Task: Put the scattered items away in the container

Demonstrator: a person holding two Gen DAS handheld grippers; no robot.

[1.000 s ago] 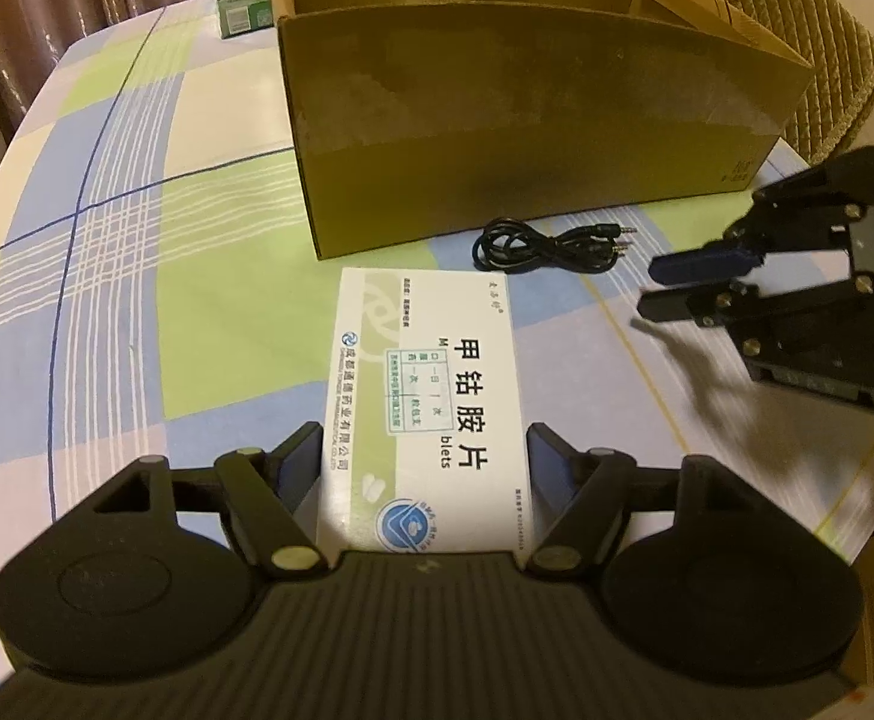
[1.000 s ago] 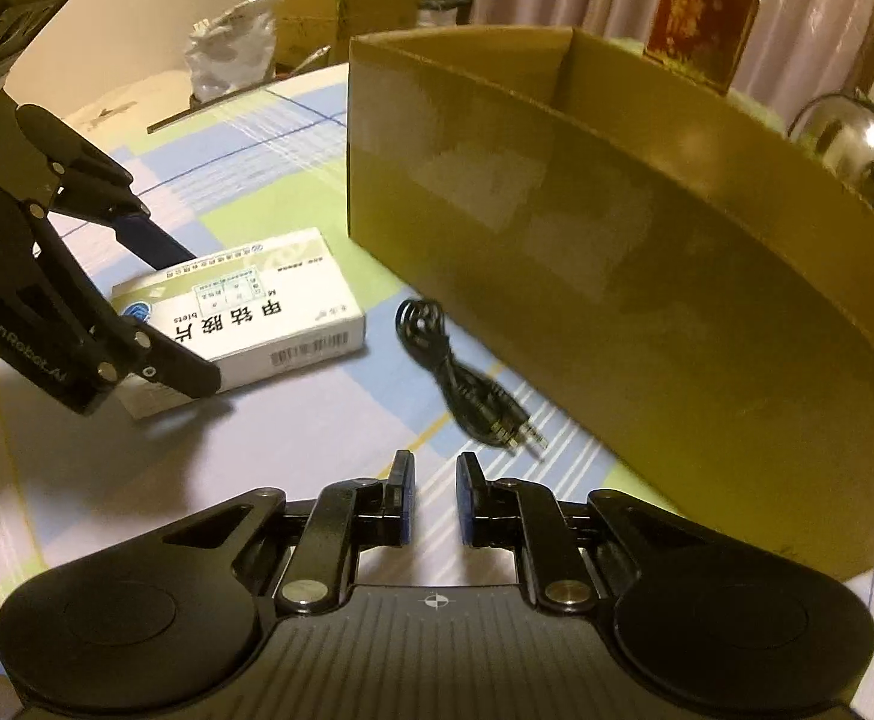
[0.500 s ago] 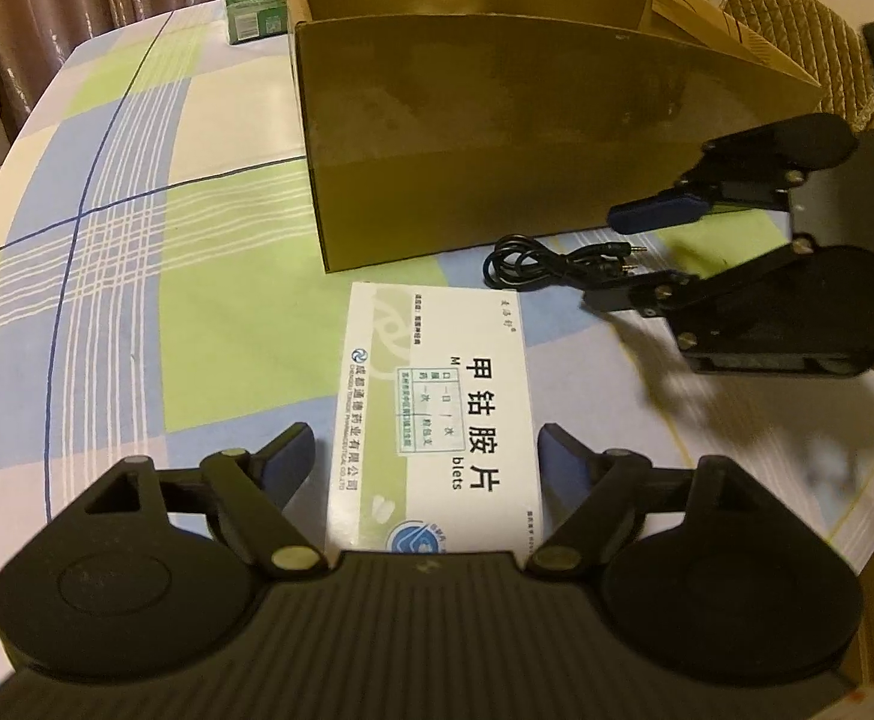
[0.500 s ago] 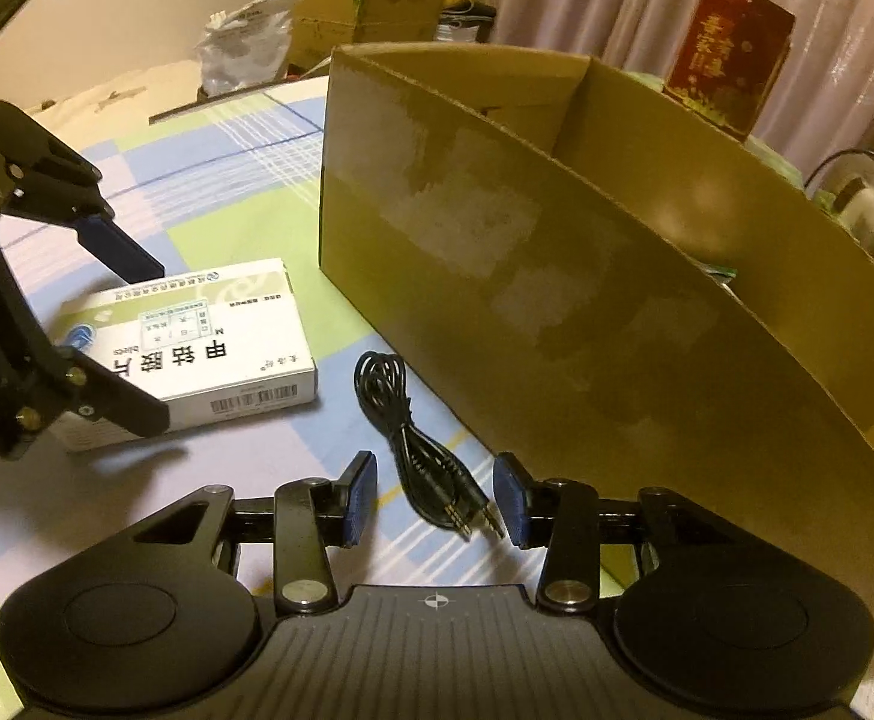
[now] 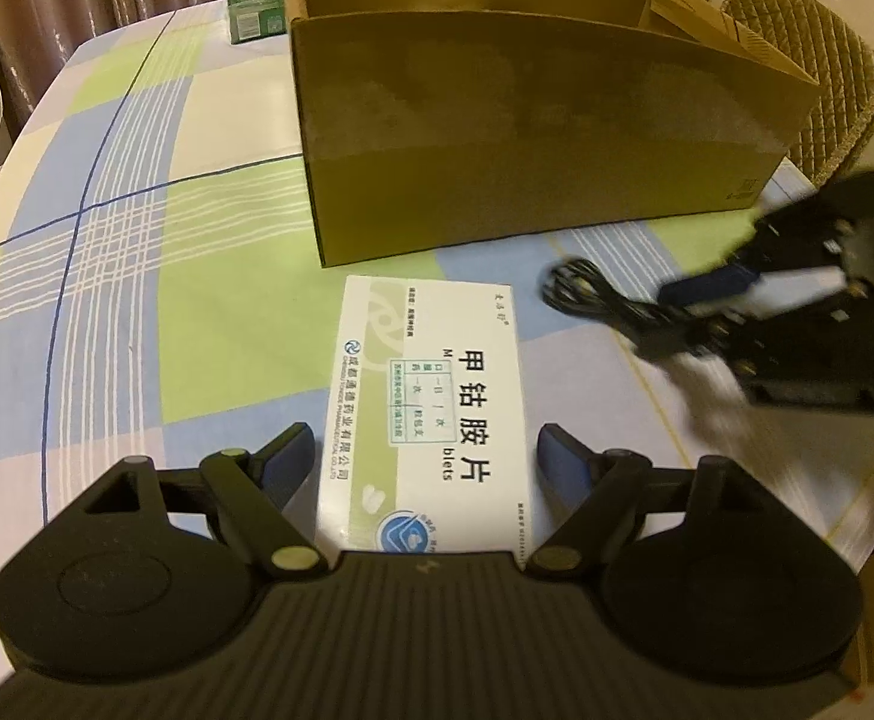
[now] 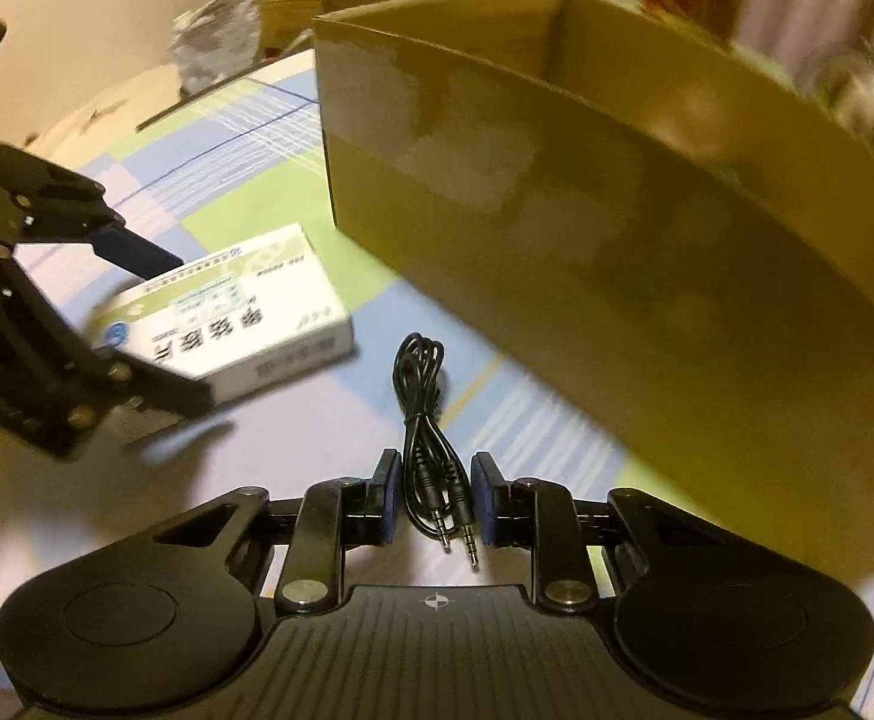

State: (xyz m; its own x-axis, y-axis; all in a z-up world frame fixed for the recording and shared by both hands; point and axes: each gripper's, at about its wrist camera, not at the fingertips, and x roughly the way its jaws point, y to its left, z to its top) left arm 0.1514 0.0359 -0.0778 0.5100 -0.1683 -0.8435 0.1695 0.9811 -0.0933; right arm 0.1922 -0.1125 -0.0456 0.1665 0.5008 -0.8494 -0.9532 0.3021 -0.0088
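Your right gripper point(image 6: 436, 498) has just been closing, and its jaws now stand narrow on either side of the audio cable point(image 6: 425, 420) with a sliver of daylight on each side, so it is not pinched yet. The cable lies on the tablecloth point(image 5: 113, 312) just in front of the cardboard box point(image 5: 533, 138), near its right-hand end, coiled loop toward the box and the two plugs pointing back at you.

Your left gripper point(image 5: 425, 456) is spread wide around the near end of the medicine carton point(image 5: 437, 396), which lies flat in front of the box's left corner; the pads sit just outside its long edges and do not appear to press on it.

What could bite you:

- The cable is thin and loosely folded. Close on only one strand and the rest will likely dangle and snag the box's front wall on the way over.
- The pads are near the plug end (the stiff, slippery part), so the bundle could squirt out as you squeeze.
- The carton is nearly as wide as your left opening. Come in crooked and one pad may shove it toward the box instead of trapping it.
- Both grippers are close in front of the box; lifting together risks a knock.
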